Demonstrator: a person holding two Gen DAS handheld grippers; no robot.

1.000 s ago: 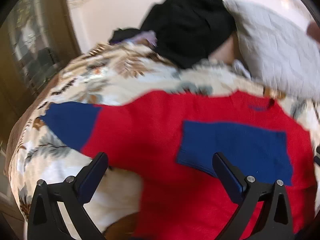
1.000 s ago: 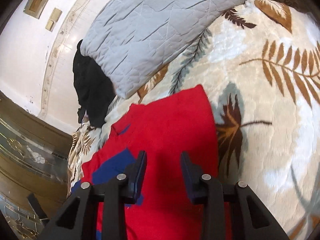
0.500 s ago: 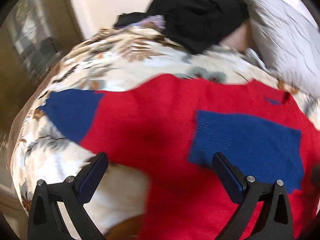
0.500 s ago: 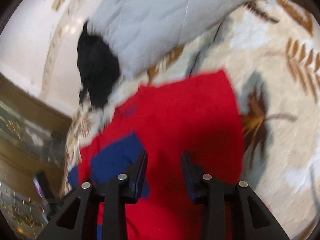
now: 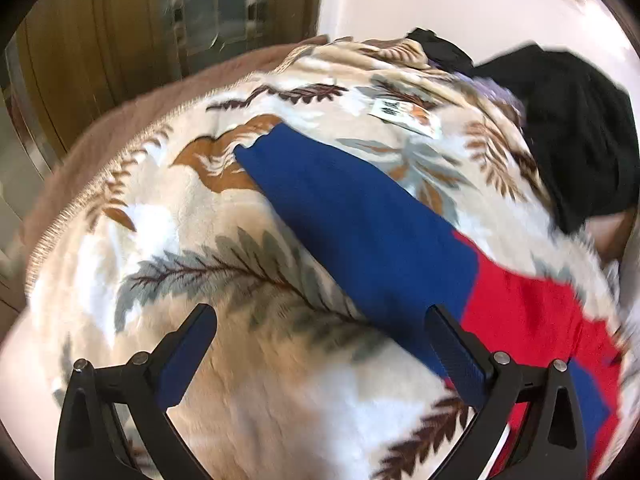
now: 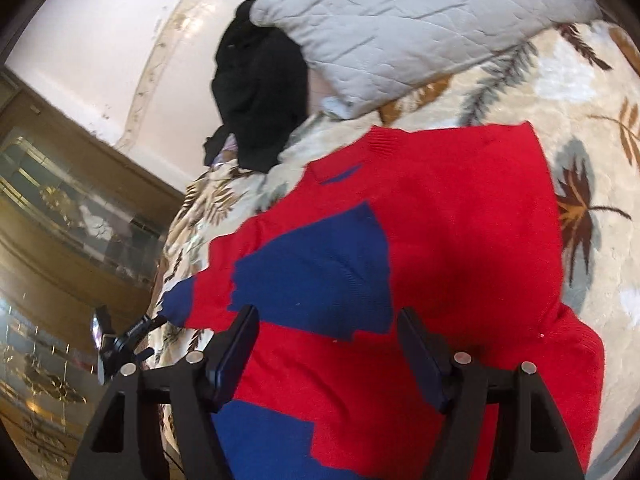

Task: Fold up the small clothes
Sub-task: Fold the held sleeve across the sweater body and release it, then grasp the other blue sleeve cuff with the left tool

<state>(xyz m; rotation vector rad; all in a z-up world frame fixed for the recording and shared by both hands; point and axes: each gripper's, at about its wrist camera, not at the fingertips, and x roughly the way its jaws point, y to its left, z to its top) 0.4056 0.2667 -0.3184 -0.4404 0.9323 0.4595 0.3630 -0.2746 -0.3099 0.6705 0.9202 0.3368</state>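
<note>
A small red sweater (image 6: 460,240) with blue patches lies flat on a leaf-patterned blanket (image 6: 580,92). One blue sleeve is folded across its chest (image 6: 320,272). The other blue sleeve (image 5: 352,216) stretches out over the blanket (image 5: 192,240) in the left wrist view. My left gripper (image 5: 320,352) is open and empty, hovering above the blanket beside that sleeve. My right gripper (image 6: 326,352) is open and empty, above the sweater's lower half.
A pile of black clothes (image 6: 260,100) lies at the far edge of the bed, also in the left wrist view (image 5: 576,128). A grey quilted pillow (image 6: 400,20) lies behind the sweater. A wooden glass-fronted cabinet (image 5: 140,32) stands beyond the bed.
My left gripper has swung left, from over the sweater's body to the outstretched blue sleeve. My right gripper has opened wider and stays over the sweater.
</note>
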